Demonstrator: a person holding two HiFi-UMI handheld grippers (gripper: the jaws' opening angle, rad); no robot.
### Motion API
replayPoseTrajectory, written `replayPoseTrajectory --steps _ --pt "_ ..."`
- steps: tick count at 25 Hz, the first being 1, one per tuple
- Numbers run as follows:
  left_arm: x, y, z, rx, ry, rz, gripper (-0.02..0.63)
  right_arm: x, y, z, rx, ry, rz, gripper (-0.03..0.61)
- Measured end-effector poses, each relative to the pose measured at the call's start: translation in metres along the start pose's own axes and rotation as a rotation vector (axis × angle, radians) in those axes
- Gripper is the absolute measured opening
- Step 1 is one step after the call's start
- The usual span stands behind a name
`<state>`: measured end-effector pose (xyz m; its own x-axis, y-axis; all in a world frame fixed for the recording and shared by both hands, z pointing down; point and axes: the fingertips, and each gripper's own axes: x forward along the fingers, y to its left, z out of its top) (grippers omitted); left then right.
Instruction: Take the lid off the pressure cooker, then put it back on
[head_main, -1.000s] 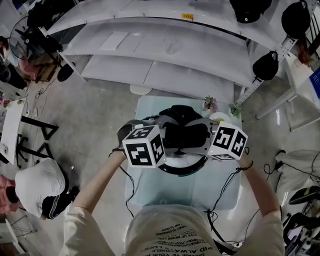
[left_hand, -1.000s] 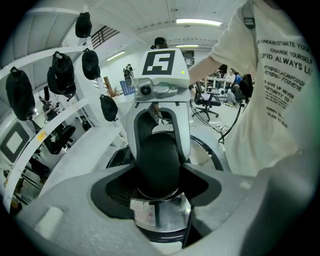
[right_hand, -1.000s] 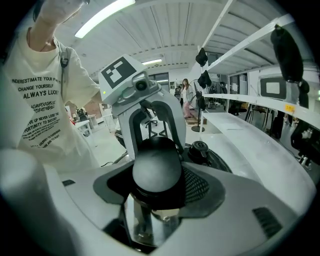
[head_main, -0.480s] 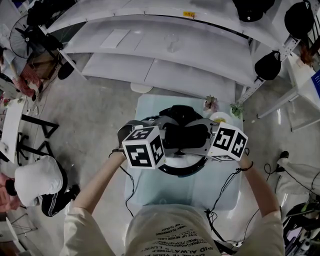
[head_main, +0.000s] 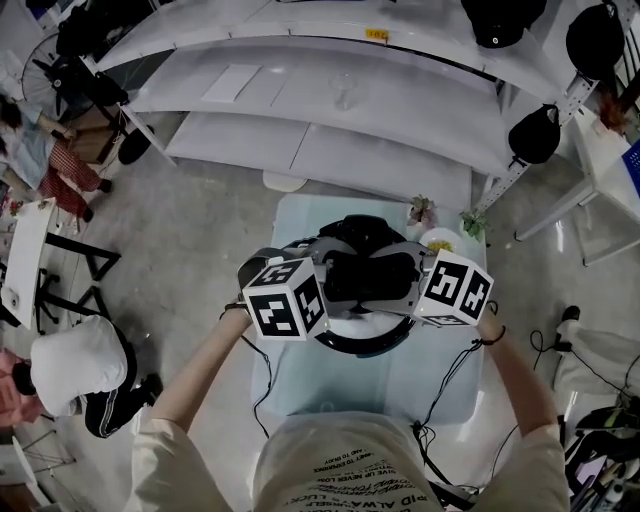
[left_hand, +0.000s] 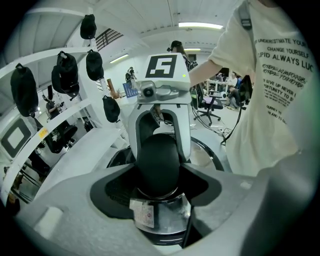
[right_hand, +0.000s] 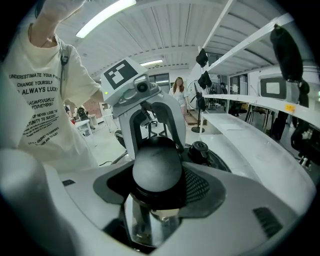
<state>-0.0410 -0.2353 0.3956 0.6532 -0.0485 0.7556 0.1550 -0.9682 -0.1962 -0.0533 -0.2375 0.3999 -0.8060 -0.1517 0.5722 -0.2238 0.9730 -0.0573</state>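
- Pressure cooker (head_main: 362, 344) sits mid-desk, on a pale glassy desk (head_main: 420, 380) with rounded corners; round body, dark rim.
- Lid (right_hand: 212, 156) is black and domed, with a stubby round knob (right_hand: 200, 148) on top. It looks seated on the pot, but the claws cover most of it from above.
- Left claw (left_hand: 159, 180) is closed on the left handle (left_hand: 157, 160), a smooth black bulb-shaped grip that fills the gap between the jaws.
- Right claw (right_hand: 157, 182) is clamped on the right handle (right_hand: 156, 167), which has the same rounded shape in dull grey-black. The jaws stand wide, hugging it on both sides.
- Inner faces of the jaws show black mesh-textured pads (right_hand: 197, 187); the outer shells are matte white plastic.
- Steel wall (left_hand: 165, 220) under the left handle is shiny and cylindrical, with a small white sticker (left_hand: 142, 212) on it.
- The two claws face each other across the pot, each one visible in the other's gripper view.
- Marker cubes (head_main: 285, 300) and (head_main: 455, 288) are boxy, white with black squares, and flank the pot from above.
- Both forearms reach in from the near desk edge, with black cables (head_main: 262, 365) trailing down.
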Motion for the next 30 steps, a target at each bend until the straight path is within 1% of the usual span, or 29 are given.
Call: replayPoseTrajectory --steps 2,5,10,16,20,23,27,30 --pt "-0.001 0.001 -0.001 -0.006 -0.015 0.023 0.281 0.001 0.000 -0.001 -0.009 -0.002 -0.010 0.276" --pt "-0.004 0.001 -0.001 -0.030 -0.048 0.080 0.281 0.001 0.001 -0.001 -0.006 0.002 -0.023 0.279" --pt "-0.008 0.005 -0.006 -0.141 -0.113 0.156 0.281 -0.004 -0.005 0.000 0.032 -0.039 -0.095 0.285" --pt "-0.014 0.008 -0.010 -0.245 -0.180 0.302 0.281 -0.010 -0.008 -0.001 0.066 -0.091 -0.203 0.285" --pt "-0.019 0.007 -0.012 -0.320 -0.231 0.391 0.281 -0.017 -0.010 -0.004 0.121 -0.119 -0.276 0.285" --pt "-0.026 0.005 -0.013 -0.384 -0.274 0.453 0.281 -0.027 -0.009 -0.004 0.173 -0.173 -0.336 0.285" --pt "-0.039 -0.004 -0.012 -0.499 -0.369 0.531 0.281 -0.041 -0.005 -0.005 0.223 -0.241 -0.418 0.284" --pt "-0.046 -0.013 -0.010 -0.538 -0.400 0.575 0.280 -0.051 0.003 -0.003 0.239 -0.282 -0.449 0.275"
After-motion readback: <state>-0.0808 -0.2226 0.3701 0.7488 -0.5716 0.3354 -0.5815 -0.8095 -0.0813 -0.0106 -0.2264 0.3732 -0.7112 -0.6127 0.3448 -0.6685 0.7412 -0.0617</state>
